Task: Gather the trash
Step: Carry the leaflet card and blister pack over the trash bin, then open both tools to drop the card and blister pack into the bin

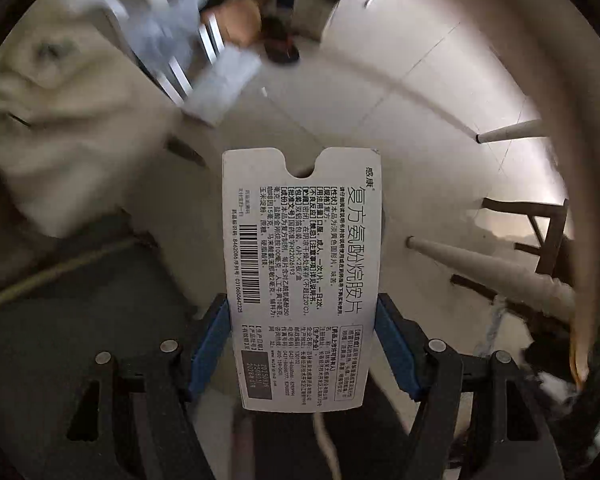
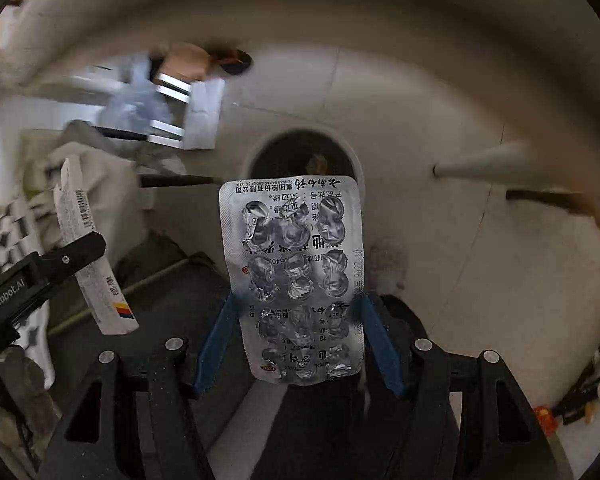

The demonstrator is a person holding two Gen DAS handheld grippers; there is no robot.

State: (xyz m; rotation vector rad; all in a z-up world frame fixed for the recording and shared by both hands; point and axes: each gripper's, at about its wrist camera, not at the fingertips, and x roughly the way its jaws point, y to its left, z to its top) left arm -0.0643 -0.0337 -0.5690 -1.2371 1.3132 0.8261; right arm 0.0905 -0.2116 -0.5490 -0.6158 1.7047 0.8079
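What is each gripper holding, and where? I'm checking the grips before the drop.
Left gripper clamps a flattened medicine box by its long side edges, near its lower end. Right gripper clamps an emptied blister pack likewise.

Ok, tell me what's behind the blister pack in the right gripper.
Behind the blister pack, held in the right gripper, is a round dark bin opening on pale floor. Its lower part is covered by the pack.

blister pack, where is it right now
The empty blister pack sits centre in the right wrist view, clamped between the blue pads of the right gripper, just below the round dark bin opening on the floor.
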